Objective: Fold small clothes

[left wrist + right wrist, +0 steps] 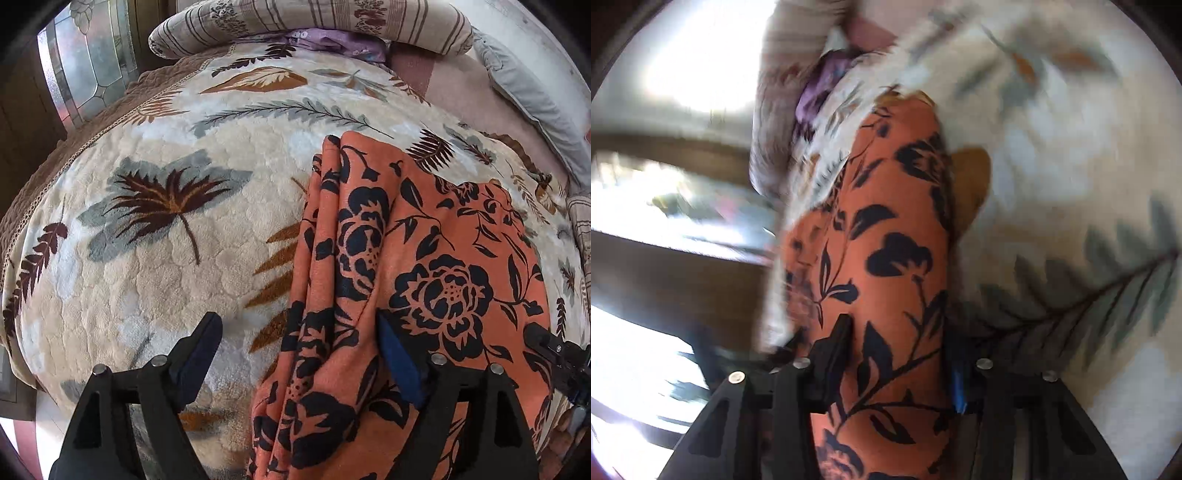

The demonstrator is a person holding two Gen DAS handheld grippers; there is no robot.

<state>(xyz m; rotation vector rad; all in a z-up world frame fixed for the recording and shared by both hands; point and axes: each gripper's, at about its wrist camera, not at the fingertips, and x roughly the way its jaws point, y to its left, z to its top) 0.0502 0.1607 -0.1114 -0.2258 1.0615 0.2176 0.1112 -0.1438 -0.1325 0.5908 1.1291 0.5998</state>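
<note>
The orange floral garment lies folded lengthwise on the bed's leaf-patterned blanket, running from about 6 o'clock up toward 12 in the left wrist view, with stacked pleated edges along its 9 o'clock side. The left hand-held gripper is spread wide, straddling those edges, one finger over bare blanket and the other on the cloth, gripping nothing. In the blurred right wrist view, the right hand-held gripper has a thick roll of the same garment between its fingers, apparently pinching it. To do this fold well, the left should probably close on all the layered edges together, then both lift evenly so the layers stay aligned and no pleat slips out.
</note>
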